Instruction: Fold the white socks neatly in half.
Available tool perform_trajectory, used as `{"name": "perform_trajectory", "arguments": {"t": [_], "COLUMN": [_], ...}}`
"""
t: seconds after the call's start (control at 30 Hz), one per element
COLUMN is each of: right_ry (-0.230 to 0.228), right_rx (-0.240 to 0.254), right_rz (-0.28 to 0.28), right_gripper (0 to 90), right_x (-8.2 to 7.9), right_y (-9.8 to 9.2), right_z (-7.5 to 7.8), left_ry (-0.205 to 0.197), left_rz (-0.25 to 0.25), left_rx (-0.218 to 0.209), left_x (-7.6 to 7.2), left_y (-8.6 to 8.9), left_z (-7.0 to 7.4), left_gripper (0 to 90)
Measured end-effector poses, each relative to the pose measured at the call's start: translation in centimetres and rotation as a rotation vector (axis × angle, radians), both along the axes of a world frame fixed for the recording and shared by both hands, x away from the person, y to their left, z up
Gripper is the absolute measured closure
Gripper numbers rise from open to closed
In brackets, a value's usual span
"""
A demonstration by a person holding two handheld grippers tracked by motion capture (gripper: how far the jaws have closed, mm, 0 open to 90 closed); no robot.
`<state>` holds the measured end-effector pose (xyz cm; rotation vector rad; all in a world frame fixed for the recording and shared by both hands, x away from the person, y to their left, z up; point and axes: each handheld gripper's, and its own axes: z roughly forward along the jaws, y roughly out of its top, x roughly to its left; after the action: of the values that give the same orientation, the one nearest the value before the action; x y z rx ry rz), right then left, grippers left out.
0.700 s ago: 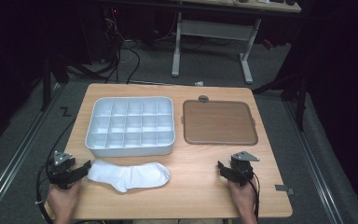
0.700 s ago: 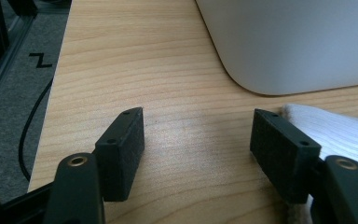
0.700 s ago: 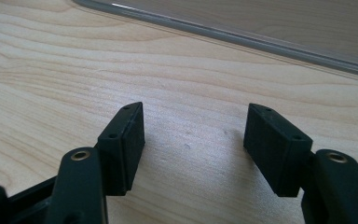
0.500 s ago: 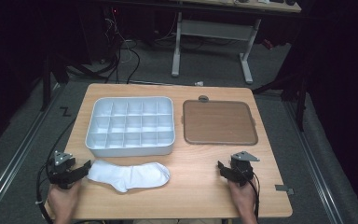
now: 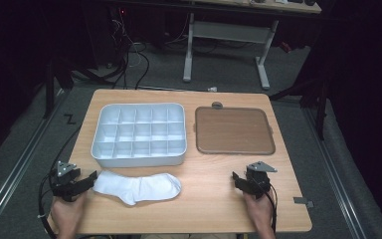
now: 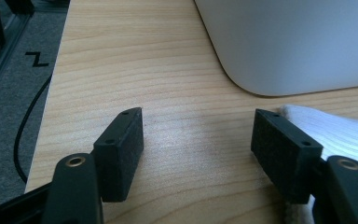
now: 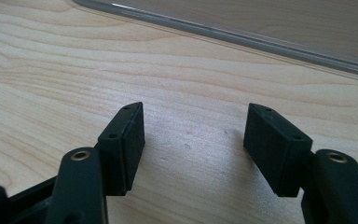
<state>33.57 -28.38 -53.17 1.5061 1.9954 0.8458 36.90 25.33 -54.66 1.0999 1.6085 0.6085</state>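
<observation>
While both tools sit open on the bench (image 5: 209, 194) | left tool (image 6: 198, 140) beside sock (image 5: 137, 185) (one jaw touching it) | right tool (image 7: 196, 137) empty | we risk dragging it.

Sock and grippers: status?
Left gripper open beside white sock, right gripper open, empty. Sock flat before white compartment tray. Nothing blocking.

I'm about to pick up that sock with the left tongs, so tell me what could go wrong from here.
1. The left tongs stand open at the sock's cuff end; a pinch there may catch only one layer, leaving the rest dragging.
2. The white compartment tray sits close behind the sock, so a forward lift might bump its wall.
</observation>
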Motion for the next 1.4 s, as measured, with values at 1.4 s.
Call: {"name": "perform_trajectory", "arguments": {"t": [1.4], "right_ry": [-0.008], "right_rx": [0.104], "right_rz": [0.255], "right_gripper": [61.9], "right_x": [-1.6], "right_y": [6.9], "right_z": [1.5], "left_ry": [-0.010], "left_rz": [-0.077], "left_rx": [-0.290], "left_x": [-3.3], "left_y": [0.6], "left_z": [2.4], "left_gripper": [42.4]}}
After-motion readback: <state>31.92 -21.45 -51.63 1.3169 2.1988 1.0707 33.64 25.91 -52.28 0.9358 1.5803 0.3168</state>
